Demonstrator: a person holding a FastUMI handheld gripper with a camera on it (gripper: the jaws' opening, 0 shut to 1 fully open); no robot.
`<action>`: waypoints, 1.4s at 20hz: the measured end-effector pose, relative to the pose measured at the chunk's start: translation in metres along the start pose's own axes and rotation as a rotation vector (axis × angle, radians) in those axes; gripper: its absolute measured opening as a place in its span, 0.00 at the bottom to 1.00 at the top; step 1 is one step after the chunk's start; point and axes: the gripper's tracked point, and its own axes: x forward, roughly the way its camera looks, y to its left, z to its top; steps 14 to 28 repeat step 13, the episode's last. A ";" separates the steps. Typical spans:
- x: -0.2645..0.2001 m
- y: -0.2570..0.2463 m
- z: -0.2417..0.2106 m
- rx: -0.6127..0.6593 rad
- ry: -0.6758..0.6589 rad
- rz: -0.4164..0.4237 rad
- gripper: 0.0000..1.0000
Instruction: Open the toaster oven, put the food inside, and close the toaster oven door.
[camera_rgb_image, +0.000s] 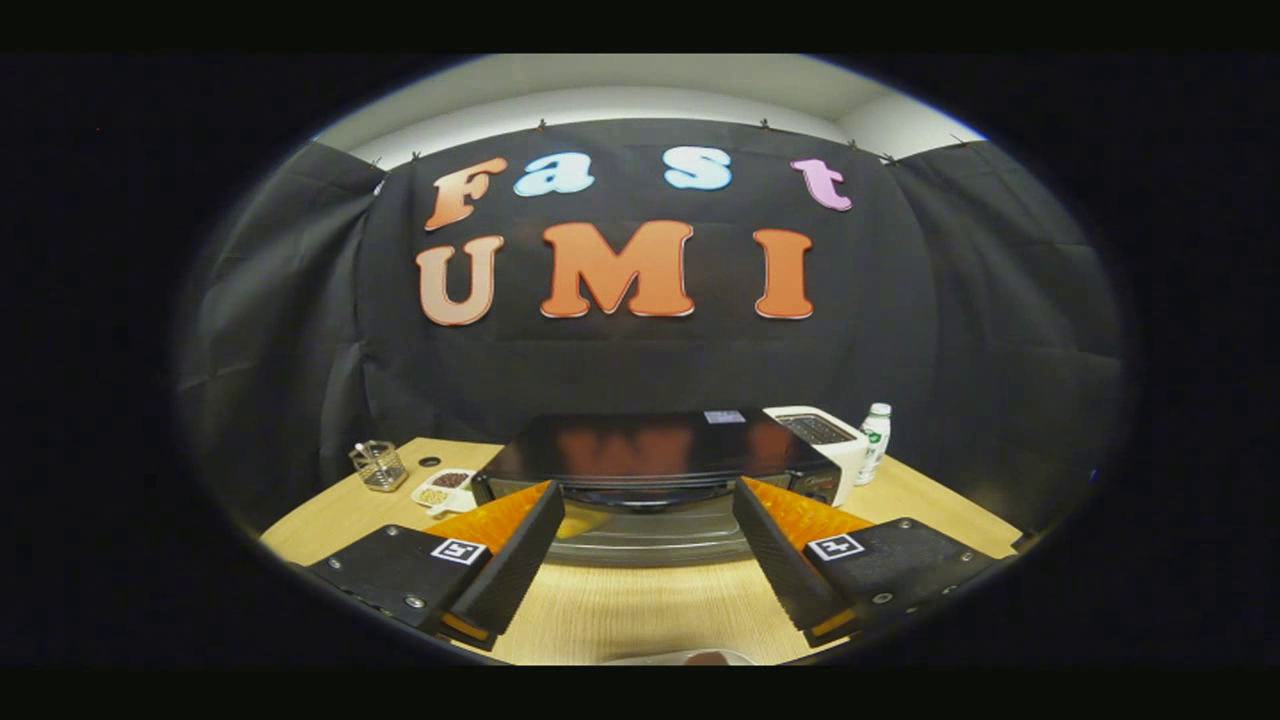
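Observation:
A black toaster oven (650, 448) stands on the wooden table (620, 610), just ahead of my fingers. Its glossy top faces me. Below the top's front edge a dark handle (640, 497) runs along the top of the shiny grey door (645, 535), which looks shut. My gripper (646, 487) is open, with one finger either side of the door's front and nothing between them. Close under me, at the table's near edge, shows a pale rim with something brown (700, 657) on it; I cannot tell what it is.
A white pop-up toaster (822, 436) stands against the oven's right side, with a small plastic bottle (875, 442) beyond it. Left of the oven lie a white divided dish (445, 487) and a wire basket (378, 465). Black cloth walls the booth behind.

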 end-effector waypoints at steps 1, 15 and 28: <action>-0.008 0.001 0.013 0.004 -0.020 0.006 1.00; -0.093 -0.001 0.096 -0.048 -0.178 0.025 1.00; -0.093 -0.001 0.096 -0.048 -0.178 0.025 1.00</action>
